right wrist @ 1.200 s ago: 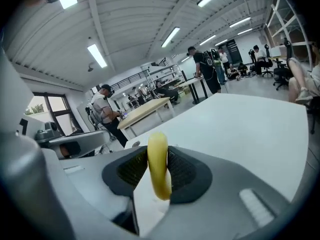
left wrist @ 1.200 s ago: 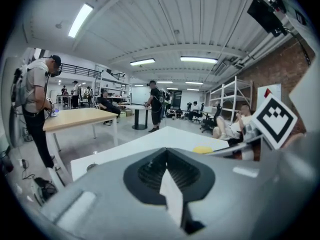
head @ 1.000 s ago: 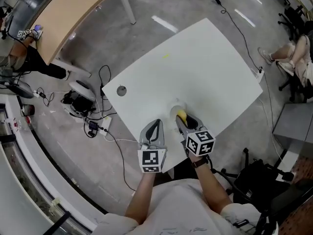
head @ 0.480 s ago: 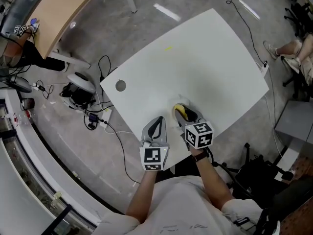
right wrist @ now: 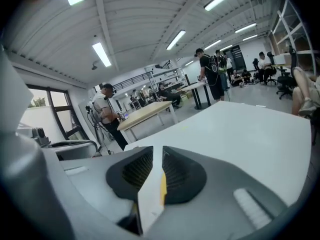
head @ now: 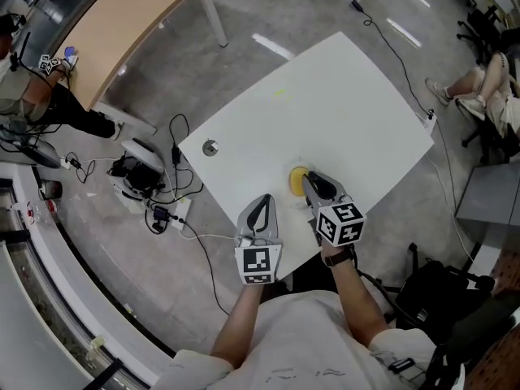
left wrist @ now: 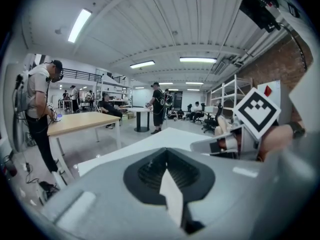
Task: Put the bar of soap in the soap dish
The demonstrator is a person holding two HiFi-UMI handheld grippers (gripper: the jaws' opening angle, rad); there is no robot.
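Note:
The yellow bar of soap [head: 297,179] lies on the white table [head: 341,104], in a pale soap dish [head: 290,171] that hardly shows against the tabletop. My right gripper [head: 309,178] is just behind and right of the soap, its tips at the soap's edge. Its jaws have just been closing and stand a narrow slit apart with nothing between them. In the right gripper view a sliver of the yellow soap [right wrist: 163,186] shows through that slit. My left gripper [head: 259,210] hovers at the table's near edge, left of the soap, its tips together and empty.
A round cable hole [head: 210,147] is in the table's left part. Cables and a device [head: 134,175] lie on the floor to the left. A wooden table [head: 122,23] stands at the top left, a seated person [head: 487,88] at the right, and a dark chair [head: 439,291] at the bottom right.
A second ago the soap was between the right gripper's jaws. Now it lies free in front of the tips, and the right gripper has lifted and its jaws have narrowed.

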